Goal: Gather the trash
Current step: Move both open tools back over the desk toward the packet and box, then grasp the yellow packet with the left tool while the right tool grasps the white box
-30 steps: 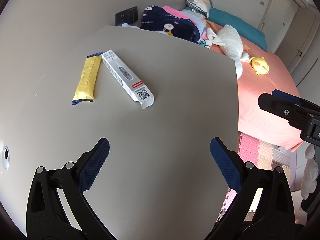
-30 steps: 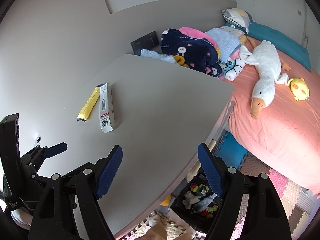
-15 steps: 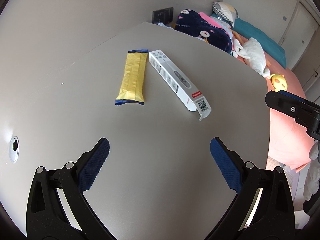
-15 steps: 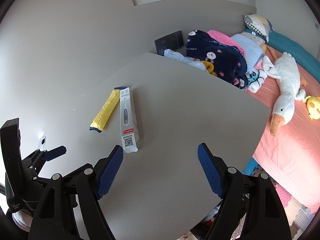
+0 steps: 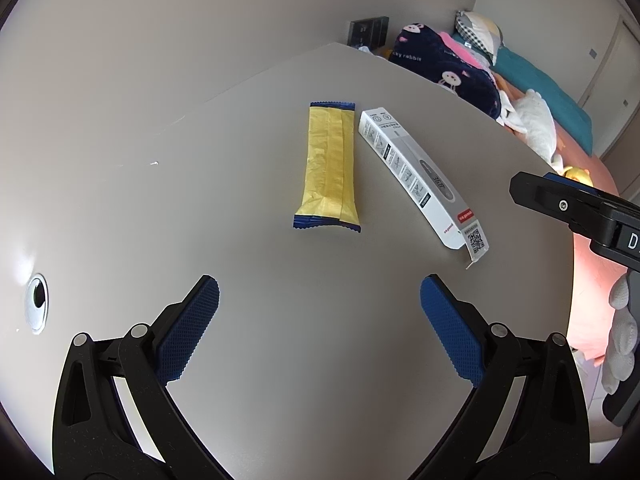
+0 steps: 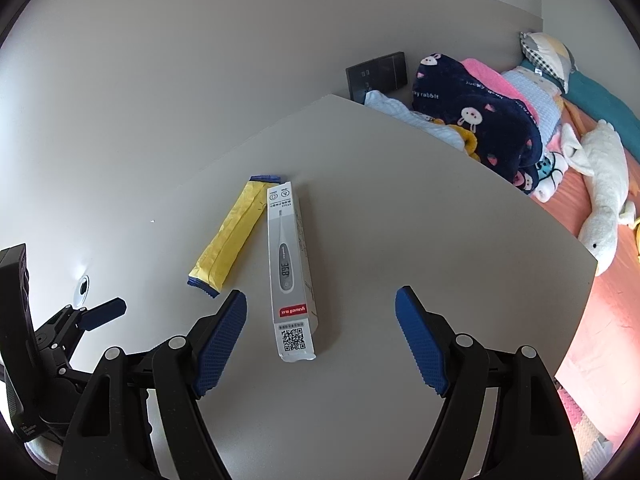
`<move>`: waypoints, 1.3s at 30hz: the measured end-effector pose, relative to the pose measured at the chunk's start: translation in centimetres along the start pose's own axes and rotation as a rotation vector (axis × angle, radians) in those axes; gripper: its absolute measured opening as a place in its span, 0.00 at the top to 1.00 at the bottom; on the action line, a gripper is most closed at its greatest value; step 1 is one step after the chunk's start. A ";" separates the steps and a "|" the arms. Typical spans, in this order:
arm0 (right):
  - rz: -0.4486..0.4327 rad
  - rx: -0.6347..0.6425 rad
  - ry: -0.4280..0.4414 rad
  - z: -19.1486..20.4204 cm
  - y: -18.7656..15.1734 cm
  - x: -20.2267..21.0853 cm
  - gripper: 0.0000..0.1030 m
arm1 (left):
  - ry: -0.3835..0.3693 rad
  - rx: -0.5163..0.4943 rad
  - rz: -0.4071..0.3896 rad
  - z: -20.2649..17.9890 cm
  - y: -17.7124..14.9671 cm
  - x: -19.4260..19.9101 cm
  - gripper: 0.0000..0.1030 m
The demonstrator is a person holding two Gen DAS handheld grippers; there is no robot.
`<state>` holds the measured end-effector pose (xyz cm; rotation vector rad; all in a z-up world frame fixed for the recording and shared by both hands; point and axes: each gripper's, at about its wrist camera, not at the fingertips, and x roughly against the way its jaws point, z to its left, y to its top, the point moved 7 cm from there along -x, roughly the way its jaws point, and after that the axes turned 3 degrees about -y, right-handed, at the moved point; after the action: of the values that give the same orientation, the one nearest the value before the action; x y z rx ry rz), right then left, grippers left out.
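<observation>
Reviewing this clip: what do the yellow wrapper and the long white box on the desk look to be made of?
The flat yellow wrapper with blue crimped ends looks like thin plastic or foil film: creased surface, serrated heat-sealed ends, a lengthwise seam. The long white thermometer box looks like printed cardboard with a slight sheen: sharp folded edges, an open end flap. Both lie on the matte grey desk.

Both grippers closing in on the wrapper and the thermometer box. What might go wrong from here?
1. The yellow wrapper lies flat on the table, so the fingers may slide over it.
2. It nearly touches the thermometer box at the far end; grabbing one could knock the other.
3. The left gripper and right gripper work close together and might collide.
</observation>
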<state>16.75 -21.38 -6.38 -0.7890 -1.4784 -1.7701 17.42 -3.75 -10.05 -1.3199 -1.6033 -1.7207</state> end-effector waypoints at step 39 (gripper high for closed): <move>0.124 0.033 -0.033 0.1 2.0 -8.8 0.68 | -0.001 -0.008 0.012 0.6 5.2 -5.3 0.08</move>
<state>23.52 -20.46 -12.34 -0.8781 -1.4440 -1.6441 24.29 -5.91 -11.99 -1.3318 -1.5874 -1.7219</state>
